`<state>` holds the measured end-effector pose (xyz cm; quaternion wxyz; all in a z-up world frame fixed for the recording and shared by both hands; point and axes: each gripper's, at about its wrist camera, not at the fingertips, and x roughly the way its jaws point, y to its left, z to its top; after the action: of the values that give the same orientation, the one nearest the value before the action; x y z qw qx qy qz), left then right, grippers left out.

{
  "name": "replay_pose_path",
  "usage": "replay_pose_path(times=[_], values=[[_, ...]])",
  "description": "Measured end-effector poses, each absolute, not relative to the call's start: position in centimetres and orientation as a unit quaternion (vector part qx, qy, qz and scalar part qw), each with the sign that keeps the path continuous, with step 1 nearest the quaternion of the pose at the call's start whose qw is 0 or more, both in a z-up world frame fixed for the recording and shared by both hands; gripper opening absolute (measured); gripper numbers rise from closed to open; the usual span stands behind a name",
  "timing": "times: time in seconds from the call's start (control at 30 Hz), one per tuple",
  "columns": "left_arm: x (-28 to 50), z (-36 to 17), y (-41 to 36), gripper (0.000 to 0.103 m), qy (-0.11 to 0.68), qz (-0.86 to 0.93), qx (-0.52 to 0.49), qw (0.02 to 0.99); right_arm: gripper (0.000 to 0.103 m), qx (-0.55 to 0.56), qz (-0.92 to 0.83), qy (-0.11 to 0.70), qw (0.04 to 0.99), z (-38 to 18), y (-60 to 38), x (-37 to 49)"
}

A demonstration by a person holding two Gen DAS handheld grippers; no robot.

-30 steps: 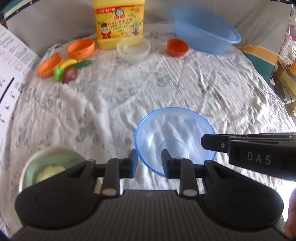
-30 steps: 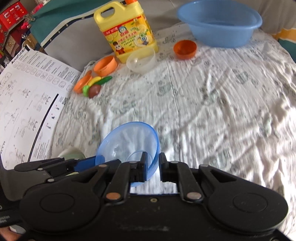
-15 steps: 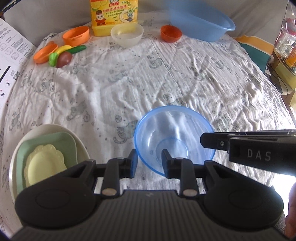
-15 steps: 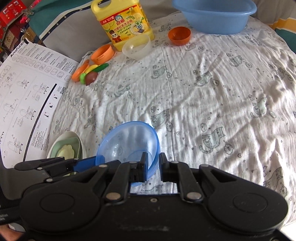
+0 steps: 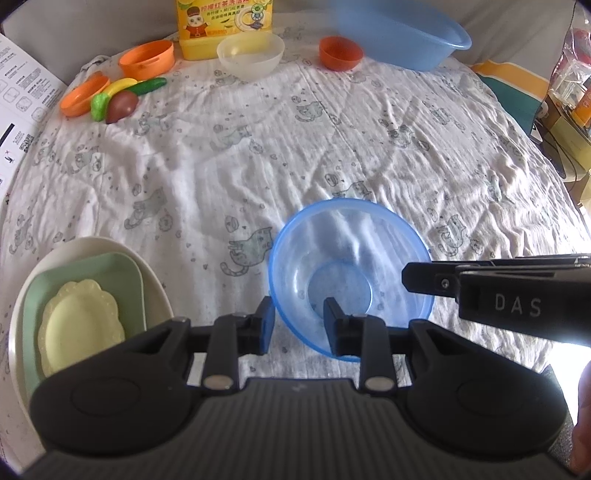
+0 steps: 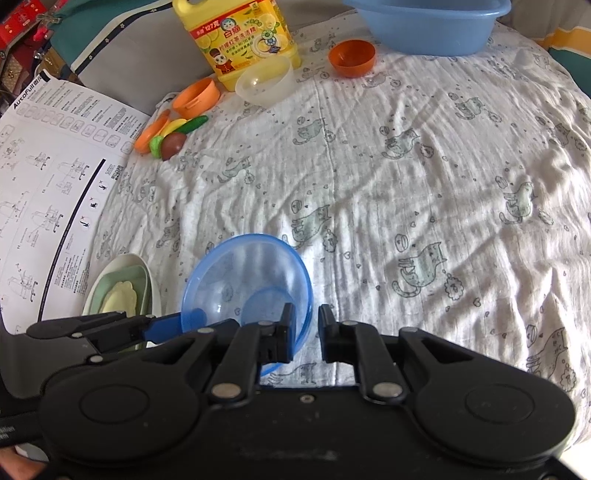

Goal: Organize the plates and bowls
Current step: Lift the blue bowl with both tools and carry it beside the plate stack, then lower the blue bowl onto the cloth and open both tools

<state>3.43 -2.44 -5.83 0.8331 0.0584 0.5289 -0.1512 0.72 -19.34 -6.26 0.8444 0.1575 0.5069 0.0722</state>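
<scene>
Blue bowl (image 5: 351,258) sits between both grippers near our edge of the cat-print cloth (image 5: 295,147). It looks tilted and lifted just off the cloth, beside the plate stack.

Going down in size, the blue basin (image 5: 399,40) and the yellow detergent bottle (image 5: 225,29) stand at the far edge, well apart from our work.

Near left, a white plate (image 5: 92,247) carries a green plate (image 5: 92,273) and a small yellow plate (image 5: 77,325). They are nested by size, so we judge this to be the collecting spot.

The right gripper (image 6: 306,328) pinches the blue bowl's right rim, which is probably what keeps it tilted. The left gripper (image 5: 299,325) has its jaws spread astride the near rim, one finger inside and one outside, apparently to steady it.

A clear bowl (image 5: 249,55), two orange bowls (image 5: 340,51) (image 5: 147,57) and some toy vegetables (image 5: 122,99) wait unsorted at the back.
</scene>
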Motion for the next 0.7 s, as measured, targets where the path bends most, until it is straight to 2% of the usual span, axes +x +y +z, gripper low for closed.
replay_pose_path(times=[0.1, 0.2, 0.27, 0.3, 0.33, 0.37, 0.4, 0.5, 0.7], values=[[3.4, -5.8, -2.5, 0.029, 0.530, -0.151, 0.059, 0.833, 0.014, 0.157, 0.070, 0.508, 0.844, -6.4, -19.3, 0.7], [3.5, -5.9, -2.5, 0.042, 0.528, -0.150, 0.066, 0.833, 0.016, 0.157, 0.068, 0.509, 0.843, -6.5, -19.3, 0.7], [3.3, -5.6, -2.6, 0.069, 0.517, -0.147, 0.079, 0.840, 0.035, 0.157, 0.065, 0.508, 0.845, -6.4, -19.4, 0.7], [3.1, -5.4, -2.7, 0.076, 0.508, -0.145, 0.087, 0.845, 0.058, 0.159, 0.062, 0.504, 0.847, -6.3, -19.5, 0.6], [2.8, -5.1, -2.7, 0.091, 0.498, -0.142, 0.097, 0.850, 0.080, 0.160, 0.060, 0.499, 0.850, -6.1, -19.6, 0.5], [2.7, -4.8, -2.7, 0.103, 0.488, -0.137, 0.105, 0.856, 0.088, 0.161, 0.057, 0.491, 0.854, -5.8, -19.7, 0.4], [2.5, -4.4, -2.7, 0.103, 0.478, -0.133, 0.111, 0.861, 0.096, 0.161, 0.055, 0.483, 0.859, -5.5, -19.8, 0.3], [2.5, -3.7, -2.2, 0.103, 0.467, -0.129, 0.115, 0.867, 0.103, 0.164, 0.049, 0.470, 0.866, -4.9, -20.4, 0.4], [2.6, -2.7, -1.2, 0.103, 0.462, -0.129, 0.097, 0.872, 0.103, 0.177, 0.038, 0.466, 0.866, -4.6, -21.3, 0.7]])
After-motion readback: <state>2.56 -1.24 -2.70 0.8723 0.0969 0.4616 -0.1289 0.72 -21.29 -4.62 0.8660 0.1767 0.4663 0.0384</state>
